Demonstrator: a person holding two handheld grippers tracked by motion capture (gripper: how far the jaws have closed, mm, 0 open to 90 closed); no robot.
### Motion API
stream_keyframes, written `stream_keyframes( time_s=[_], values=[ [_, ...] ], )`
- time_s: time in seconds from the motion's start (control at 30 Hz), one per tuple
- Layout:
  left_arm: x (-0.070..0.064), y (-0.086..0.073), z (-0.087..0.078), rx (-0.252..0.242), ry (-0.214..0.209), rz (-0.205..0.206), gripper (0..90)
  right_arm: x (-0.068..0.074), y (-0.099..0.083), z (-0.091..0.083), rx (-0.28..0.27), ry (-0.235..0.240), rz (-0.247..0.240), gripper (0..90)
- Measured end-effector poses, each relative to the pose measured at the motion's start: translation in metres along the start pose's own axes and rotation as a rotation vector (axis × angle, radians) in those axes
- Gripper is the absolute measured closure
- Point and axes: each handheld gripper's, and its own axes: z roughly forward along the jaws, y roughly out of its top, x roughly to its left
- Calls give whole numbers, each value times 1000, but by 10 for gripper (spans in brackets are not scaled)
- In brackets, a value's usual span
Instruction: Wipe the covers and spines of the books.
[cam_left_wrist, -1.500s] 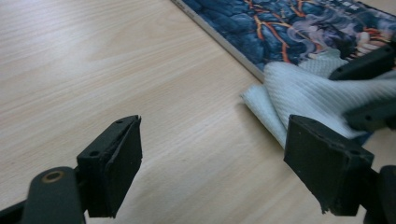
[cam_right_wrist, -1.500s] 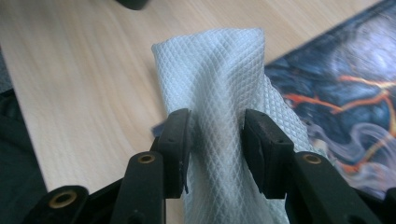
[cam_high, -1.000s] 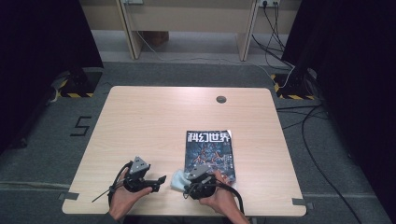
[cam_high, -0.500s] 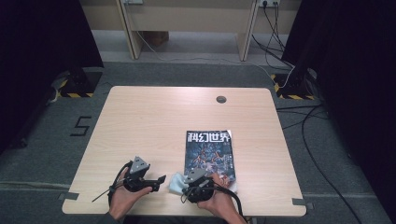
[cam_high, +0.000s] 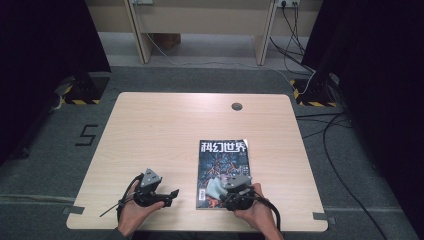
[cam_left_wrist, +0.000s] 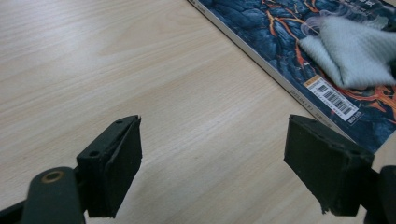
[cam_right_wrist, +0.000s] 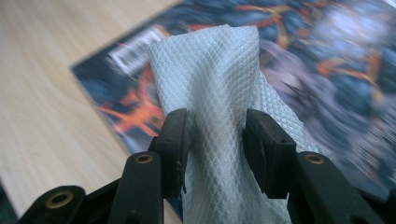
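A magazine (cam_high: 223, 170) with a dark blue and orange cover lies flat on the wooden table (cam_high: 165, 135), right of centre near the front. My right gripper (cam_high: 220, 189) sits over the magazine's lower part, shut on a folded white cloth (cam_right_wrist: 215, 93) that rests on the cover (cam_right_wrist: 327, 60). The cloth (cam_left_wrist: 350, 51) also lies on the magazine (cam_left_wrist: 275, 28) in the left gripper view. My left gripper (cam_high: 172, 192) is open just above the bare table, left of the magazine, with nothing between its jaws (cam_left_wrist: 215, 172).
A round cable hole (cam_high: 236, 106) sits near the table's far edge. Cables run over the grey floor (cam_high: 350, 165) to the right. Black-and-yellow striped stands (cam_high: 80, 95) flank the table's far corners.
My right gripper with the cloth has shifted right over the magazine's lower cover. The left gripper has stayed in place.
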Motion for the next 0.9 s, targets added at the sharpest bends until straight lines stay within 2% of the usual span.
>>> stream_keyframes(
  time_s=[0.07, 0.13, 0.17, 0.23, 0.33, 0.37, 0.47, 0.5, 0.57, 0.63, 0.73, 0.83, 0.9],
  values=[
    [-3, 0, 4, 5, -19, -9, 185, -5, -6, -4, -8, -5, 17, 602],
    [-11, 0, 10, 8, -58, -38, 185, -3, -7, -5, -11, -13, 24, 600],
    [-16, 0, 13, 15, -70, -28, 185, -1, -7, -4, -8, -22, 22, 600],
    [-29, 1, 21, 28, -85, 6, 185, 5, -5, -3, -10, 4, 2, 599],
    [-49, 3, 27, 13, -139, -7, 185, 13, -4, -3, -10, 7, -10, 599],
    [-55, 4, 28, 5, -140, 6, 185, 13, -5, -3, -12, 7, -15, 599],
    [-63, 7, 35, -2, -97, 34, 187, 10, -9, -4, -23, 26, 9, 594],
    [-63, 7, 38, 8, -96, 42, 187, 8, -10, -5, -29, 23, 5, 593],
    [-64, 5, 44, 44, -74, 90, 190, 8, -13, -7, -27, 23, 3, 592],
    [-64, 5, 44, 44, -70, 73, 162, 7, -15, -9, -33, 24, 4, 592],
    [-65, 4, 44, 36, -65, 89, 161, 3, -21, -13, -33, 15, 8, 592],
    [-63, 3, 45, 30, -80, 69, 156, -7, -29, -19, -34, -23, 28, 592],
    [-63, 3, 45, 29, -82, 75, 156, -14, -34, -22, -36, -49, 49, 592]
  ],
)
